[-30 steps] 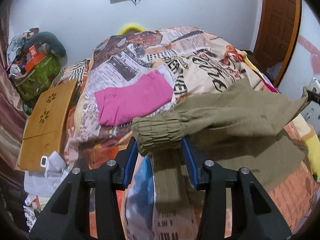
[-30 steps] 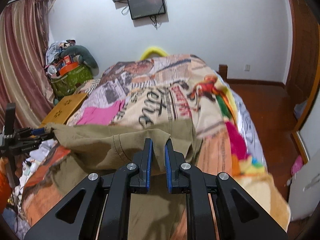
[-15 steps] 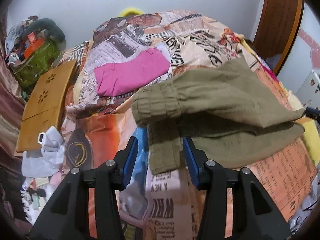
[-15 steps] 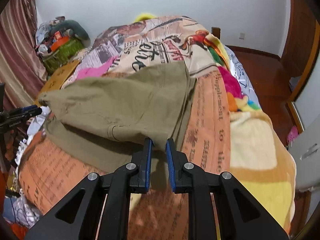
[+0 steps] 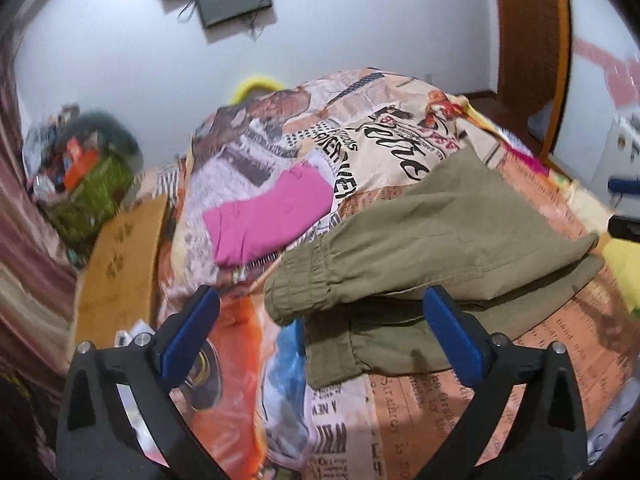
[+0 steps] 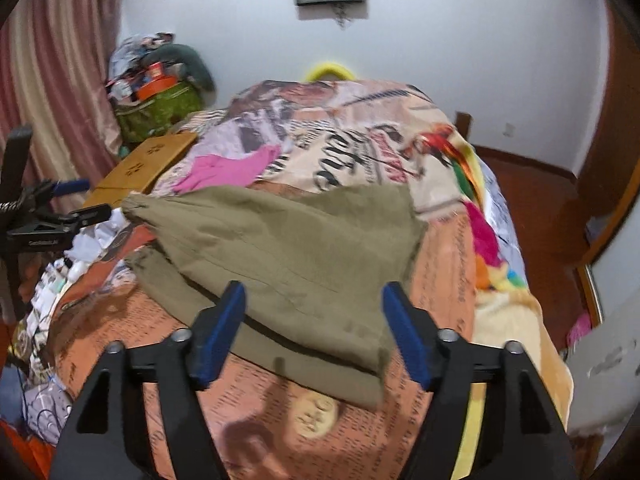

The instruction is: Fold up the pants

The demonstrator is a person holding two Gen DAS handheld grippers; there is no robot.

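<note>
Olive-green pants (image 5: 432, 248) lie folded over on themselves on the printed bedspread (image 5: 360, 148), with the elastic cuff of the upper layer (image 5: 300, 288) at the left end. My left gripper (image 5: 320, 332) is open and empty, just short of that cuff. In the right wrist view the pants (image 6: 288, 248) lie flat with the upper layer set back from the lower edge. My right gripper (image 6: 316, 328) is open and empty over their near edge.
Folded pink cloth (image 5: 272, 216) lies on the bed behind the pants. A wooden board (image 5: 120, 256) and a green bag with clutter (image 5: 88, 184) are at the left. A door (image 5: 528, 48) and wooden floor (image 6: 532, 200) are at the right.
Both grippers have let go of the pants and opened wide. The lifted layer has dropped onto the lower one. Both grippers have drawn back a little.
</note>
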